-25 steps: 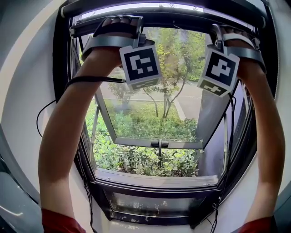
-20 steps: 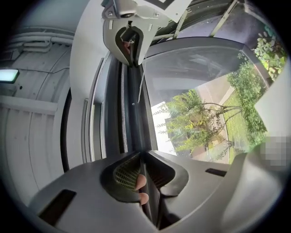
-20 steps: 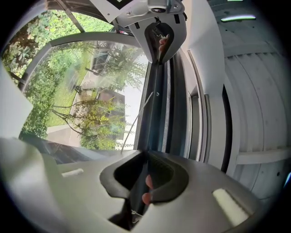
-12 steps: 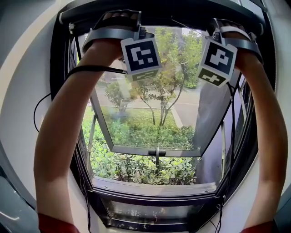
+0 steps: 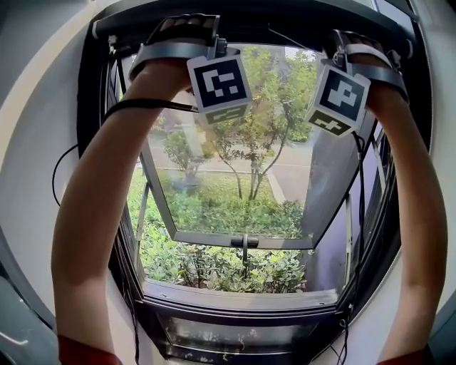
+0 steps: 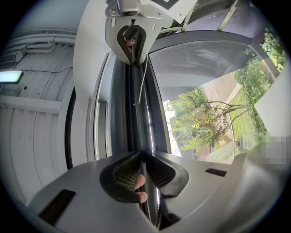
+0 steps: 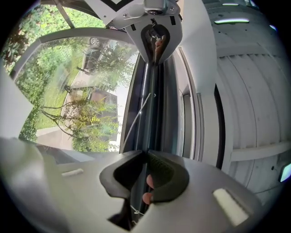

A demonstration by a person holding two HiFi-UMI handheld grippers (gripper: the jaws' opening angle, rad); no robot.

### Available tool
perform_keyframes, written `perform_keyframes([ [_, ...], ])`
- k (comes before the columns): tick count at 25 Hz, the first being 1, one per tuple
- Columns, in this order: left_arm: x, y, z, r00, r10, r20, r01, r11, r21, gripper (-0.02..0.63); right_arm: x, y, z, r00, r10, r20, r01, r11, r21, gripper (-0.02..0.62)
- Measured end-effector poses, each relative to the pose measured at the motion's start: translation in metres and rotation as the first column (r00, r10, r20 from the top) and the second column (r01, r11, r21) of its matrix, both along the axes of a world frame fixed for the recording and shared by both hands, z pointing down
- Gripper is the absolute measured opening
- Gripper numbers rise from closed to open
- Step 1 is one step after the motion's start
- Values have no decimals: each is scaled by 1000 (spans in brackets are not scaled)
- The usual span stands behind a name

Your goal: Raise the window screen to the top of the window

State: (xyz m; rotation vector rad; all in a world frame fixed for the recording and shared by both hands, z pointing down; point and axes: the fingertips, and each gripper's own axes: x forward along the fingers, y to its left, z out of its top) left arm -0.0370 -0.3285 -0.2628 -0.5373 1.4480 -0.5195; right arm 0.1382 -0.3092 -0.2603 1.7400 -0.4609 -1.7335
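- The left claw [image 6: 142,157] is clamped on the screen bar [image 6: 135,104], which is held close under the window's top frame [image 5: 249,18].
- The right claw [image 7: 146,157] is likewise clamped on the bar.
- Both ends should be pushed up evenly until seated.

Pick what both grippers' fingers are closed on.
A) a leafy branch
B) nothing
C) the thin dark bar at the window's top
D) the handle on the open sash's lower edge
C: each gripper view shows the left gripper and right gripper clamped on the screen bar running along the frame top.
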Motion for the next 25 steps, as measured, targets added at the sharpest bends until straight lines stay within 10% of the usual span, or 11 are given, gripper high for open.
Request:
perform_keyframes([
  [13,12,14,16,999,0,50,-1,1000,26,114,-5,-2,25,996,-78,-33,77,997,-13,127],
  [25,34,8,84,988,131,86,-121,986,-113,121,-19,4,72,983,-176,-54,174,984,-35,129],
])
